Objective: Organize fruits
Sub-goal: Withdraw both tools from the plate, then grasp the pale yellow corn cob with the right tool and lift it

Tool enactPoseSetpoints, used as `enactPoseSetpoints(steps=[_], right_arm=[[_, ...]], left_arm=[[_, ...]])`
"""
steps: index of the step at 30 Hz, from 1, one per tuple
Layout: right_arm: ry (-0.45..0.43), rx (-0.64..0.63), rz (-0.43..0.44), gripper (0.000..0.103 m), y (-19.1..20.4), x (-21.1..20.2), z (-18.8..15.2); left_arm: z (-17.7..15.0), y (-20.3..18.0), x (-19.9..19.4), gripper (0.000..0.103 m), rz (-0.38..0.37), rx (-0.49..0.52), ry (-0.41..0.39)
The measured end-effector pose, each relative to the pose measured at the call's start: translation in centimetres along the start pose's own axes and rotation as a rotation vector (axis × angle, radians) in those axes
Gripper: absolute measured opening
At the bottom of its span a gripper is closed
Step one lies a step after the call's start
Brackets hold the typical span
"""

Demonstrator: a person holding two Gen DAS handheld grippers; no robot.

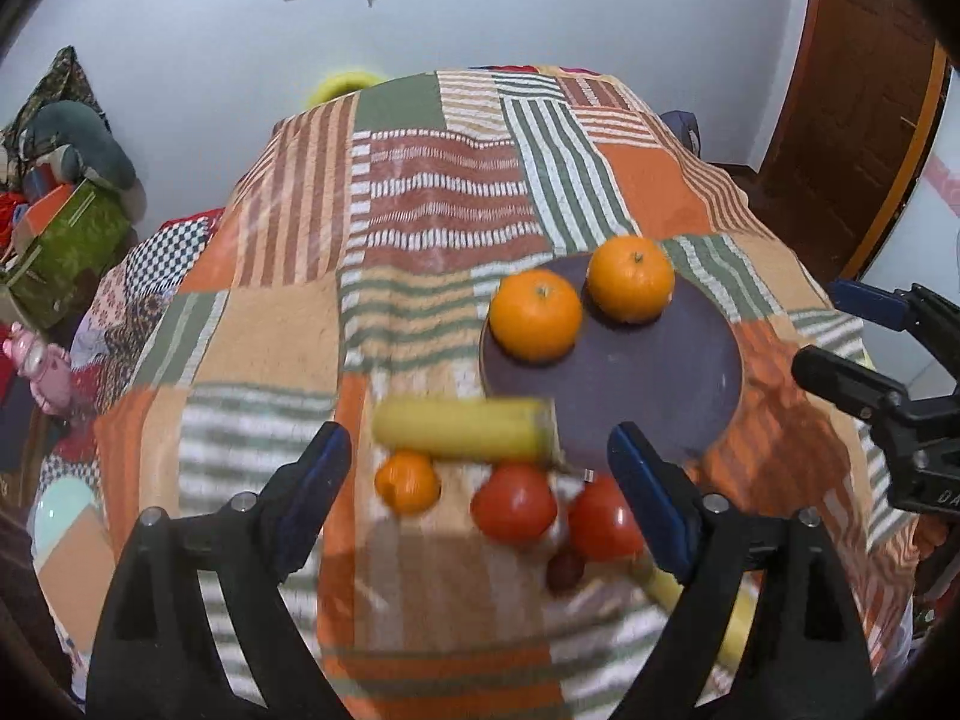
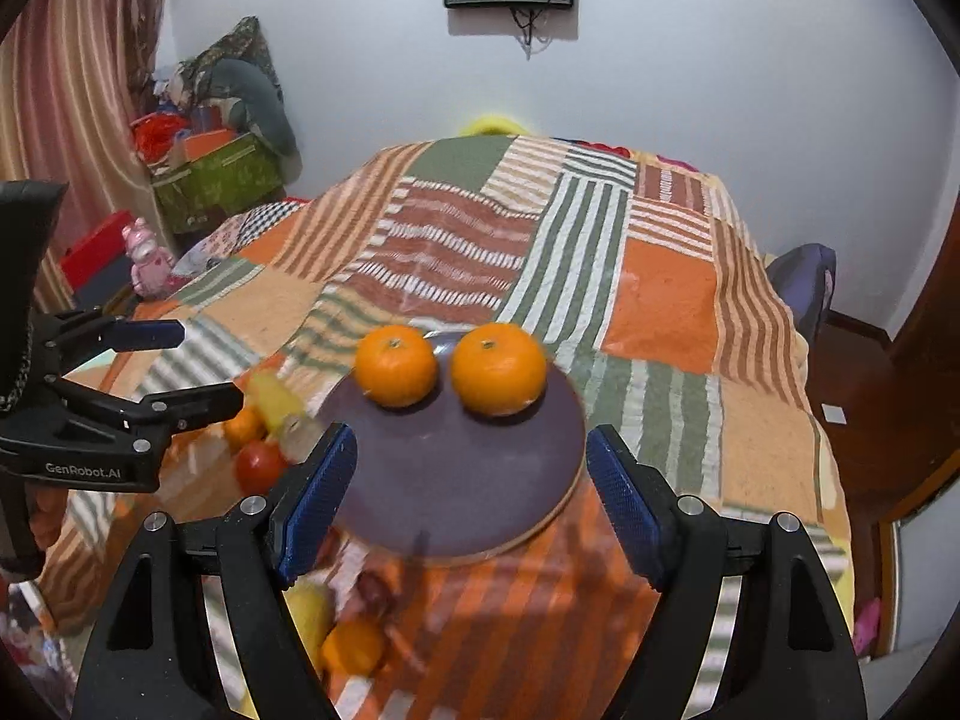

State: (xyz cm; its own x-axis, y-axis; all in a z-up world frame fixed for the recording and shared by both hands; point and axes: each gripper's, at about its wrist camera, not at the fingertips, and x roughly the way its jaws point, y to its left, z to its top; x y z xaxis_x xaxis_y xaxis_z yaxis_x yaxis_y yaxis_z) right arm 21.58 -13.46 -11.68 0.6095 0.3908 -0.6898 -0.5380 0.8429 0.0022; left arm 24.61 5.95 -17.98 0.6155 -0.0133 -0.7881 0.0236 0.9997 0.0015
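Observation:
A dark purple plate (image 1: 648, 384) (image 2: 456, 480) lies on the patchwork cloth with two oranges on its far side (image 1: 535, 315) (image 1: 630, 279) (image 2: 396, 365) (image 2: 497, 368). Left of and in front of the plate lie a banana (image 1: 465, 429), a small orange (image 1: 408, 480), two tomatoes (image 1: 514, 501) (image 1: 603, 519) and a small dark fruit (image 1: 565, 570). My left gripper (image 1: 480, 474) is open and empty above this group. My right gripper (image 2: 471, 492) is open and empty over the plate's near part. A second banana (image 1: 666, 591) lies under the left gripper's right finger.
The cloth-covered table (image 1: 444, 204) drops off on all sides. Boxes and toys (image 2: 210, 174) stand at the left by the wall. A wooden door (image 1: 858, 108) is at the right. More fruit (image 2: 354, 645) lies near the right gripper's left finger.

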Motion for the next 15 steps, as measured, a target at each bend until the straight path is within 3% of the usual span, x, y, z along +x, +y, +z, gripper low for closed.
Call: enactPoseSetpoints(steps=[4,8,11,15], right_arm=[[0.023,0.023,0.025,0.076,1.0,-0.8,-1.9],[0.042,0.032,0.035,0.066,2.2,-1.4,-4.0],[0.098,0.016,0.073,0.055,3.2,-1.0,-5.3],[0.174,0.006,0.107,0.048,4.5,0.2,-7.1]], left_arm=[[-2.9,0.1,-0.7,0.088,0.009,0.0,0.018],[-5.4,0.7,-1.2,0.088,0.001,-0.021,0.042],[-7.0,1.2,-1.5,0.088,-0.008,-0.038,0.06],[-8.4,1.7,-2.1,0.088,-0.011,-0.057,0.065]])
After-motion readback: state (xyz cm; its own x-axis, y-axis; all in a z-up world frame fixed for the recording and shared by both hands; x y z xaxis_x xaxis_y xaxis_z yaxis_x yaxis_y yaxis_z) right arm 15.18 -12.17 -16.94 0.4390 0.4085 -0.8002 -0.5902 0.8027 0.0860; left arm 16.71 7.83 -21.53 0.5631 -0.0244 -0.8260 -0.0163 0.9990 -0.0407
